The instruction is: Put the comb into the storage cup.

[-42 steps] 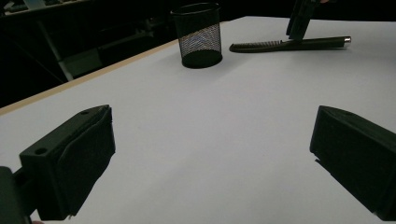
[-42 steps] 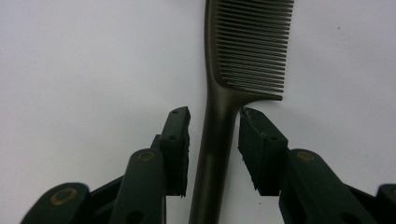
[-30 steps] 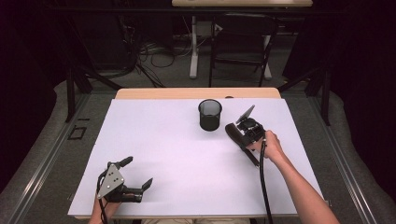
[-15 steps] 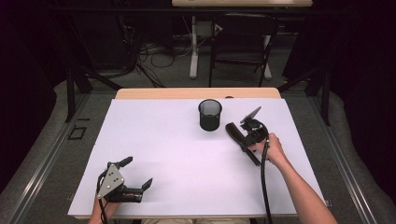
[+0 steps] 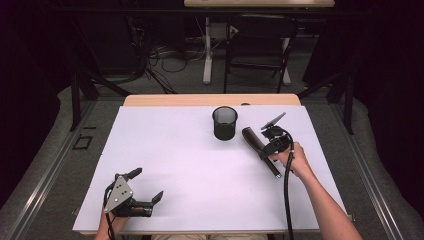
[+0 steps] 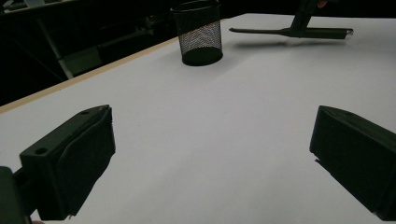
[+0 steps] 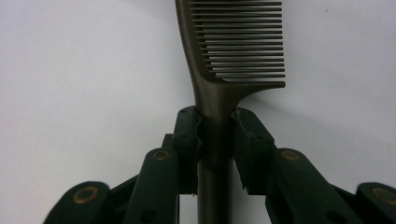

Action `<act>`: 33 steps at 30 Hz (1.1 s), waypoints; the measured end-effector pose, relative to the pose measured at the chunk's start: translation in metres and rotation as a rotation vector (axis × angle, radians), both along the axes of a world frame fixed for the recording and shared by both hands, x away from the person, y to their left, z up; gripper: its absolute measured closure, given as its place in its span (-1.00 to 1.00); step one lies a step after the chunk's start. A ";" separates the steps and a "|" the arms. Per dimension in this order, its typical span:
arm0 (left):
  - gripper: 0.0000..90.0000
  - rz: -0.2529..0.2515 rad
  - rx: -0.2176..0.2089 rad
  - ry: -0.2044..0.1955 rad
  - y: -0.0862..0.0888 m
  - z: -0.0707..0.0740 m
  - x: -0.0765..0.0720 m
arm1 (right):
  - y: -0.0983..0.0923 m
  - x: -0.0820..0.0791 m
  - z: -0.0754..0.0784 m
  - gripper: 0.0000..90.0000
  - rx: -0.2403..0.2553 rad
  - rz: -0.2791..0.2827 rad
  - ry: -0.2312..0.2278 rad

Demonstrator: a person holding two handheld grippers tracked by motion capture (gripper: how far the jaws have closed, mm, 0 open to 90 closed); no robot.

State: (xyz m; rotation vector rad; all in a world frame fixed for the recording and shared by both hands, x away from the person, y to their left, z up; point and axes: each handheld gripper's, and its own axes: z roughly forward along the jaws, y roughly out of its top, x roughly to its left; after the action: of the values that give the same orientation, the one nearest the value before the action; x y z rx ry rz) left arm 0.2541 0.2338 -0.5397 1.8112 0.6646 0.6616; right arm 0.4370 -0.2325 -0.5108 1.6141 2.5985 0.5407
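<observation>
Right of the black wire-mesh cup (image 5: 224, 123), the right gripper (image 7: 217, 135) clamps the dark plastic comb (image 7: 231, 42) by its handle, just above the table. Grasp step appears complete; next move calls for lifting it toward that cup. Left gripper (image 5: 145, 189) rests wide, empty.

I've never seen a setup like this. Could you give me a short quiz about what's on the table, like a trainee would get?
1. True or false: the right gripper has its jaws shut on the dark plastic comb.
2. Which gripper's jaws stand open with nothing between them?
3. What stands upright on the white table near the comb: A) black wire-mesh cup, B) glass jar, C) red mug?

Key: 1 true; 2 the left gripper; 3 A.
</observation>
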 end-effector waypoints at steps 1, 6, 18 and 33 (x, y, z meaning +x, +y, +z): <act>-0.99 0.000 0.000 0.000 0.000 0.000 0.000 | 0.000 0.000 0.000 0.60 0.000 0.000 0.000; -0.99 -0.002 0.002 0.001 0.000 0.000 0.000 | -0.008 -0.004 0.006 0.60 0.046 -0.001 -0.049; -0.99 0.001 0.003 0.002 -0.001 0.000 0.000 | -0.022 -0.014 0.015 0.60 0.119 -0.021 -0.131; -0.99 0.003 0.000 0.004 0.000 -0.001 0.001 | -0.024 -0.031 0.021 0.61 0.208 -0.007 -0.303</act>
State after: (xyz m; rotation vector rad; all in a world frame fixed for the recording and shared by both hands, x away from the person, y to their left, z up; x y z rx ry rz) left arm 0.2549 0.2334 -0.5404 1.8126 0.6700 0.6598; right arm 0.4061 -0.2561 -0.4901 1.4556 2.3779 0.9988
